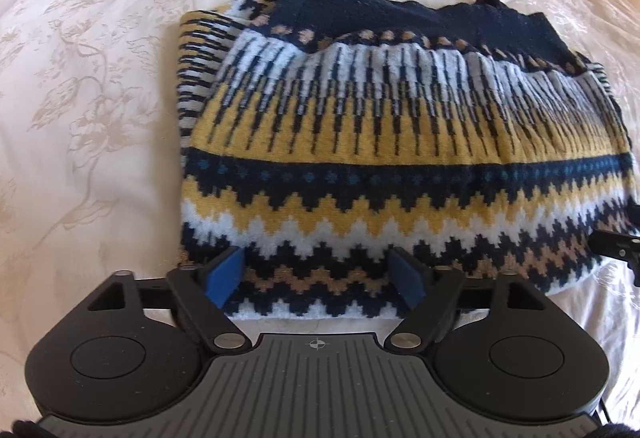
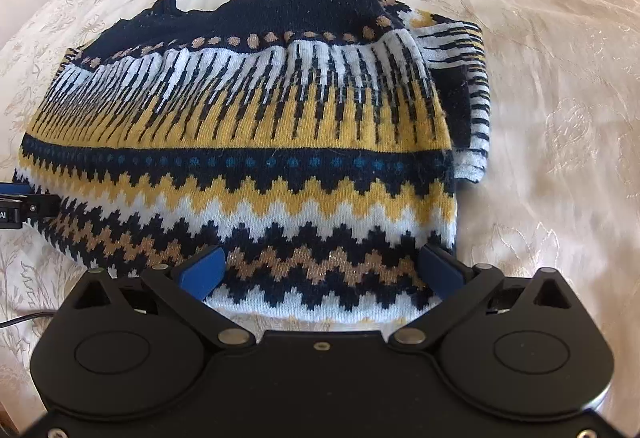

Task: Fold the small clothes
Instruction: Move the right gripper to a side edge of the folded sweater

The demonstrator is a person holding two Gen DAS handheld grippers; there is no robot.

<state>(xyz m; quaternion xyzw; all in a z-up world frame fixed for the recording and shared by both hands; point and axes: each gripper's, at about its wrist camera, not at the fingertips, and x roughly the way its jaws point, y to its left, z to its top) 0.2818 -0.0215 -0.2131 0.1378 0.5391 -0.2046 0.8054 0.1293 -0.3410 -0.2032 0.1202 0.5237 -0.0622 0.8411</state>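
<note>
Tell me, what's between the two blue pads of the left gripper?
The near edge of the folded sweater lies between the open left gripper's pads, which don't press on it. The left wrist view shows it.

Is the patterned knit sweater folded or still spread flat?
Folded. The navy, yellow and white knit sweater lies as a compact rectangle on the cream bedspread, a striped sleeve tucked underneath.

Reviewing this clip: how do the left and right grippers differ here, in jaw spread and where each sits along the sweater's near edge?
The left gripper sits over the sweater's near edge toward its left side; the right gripper sits toward the sweater's right side. The right gripper's blue pads stand a little wider apart than the left's. Both are open, holding nothing, and both point down at the zigzag band above the cream bedspread.
</note>
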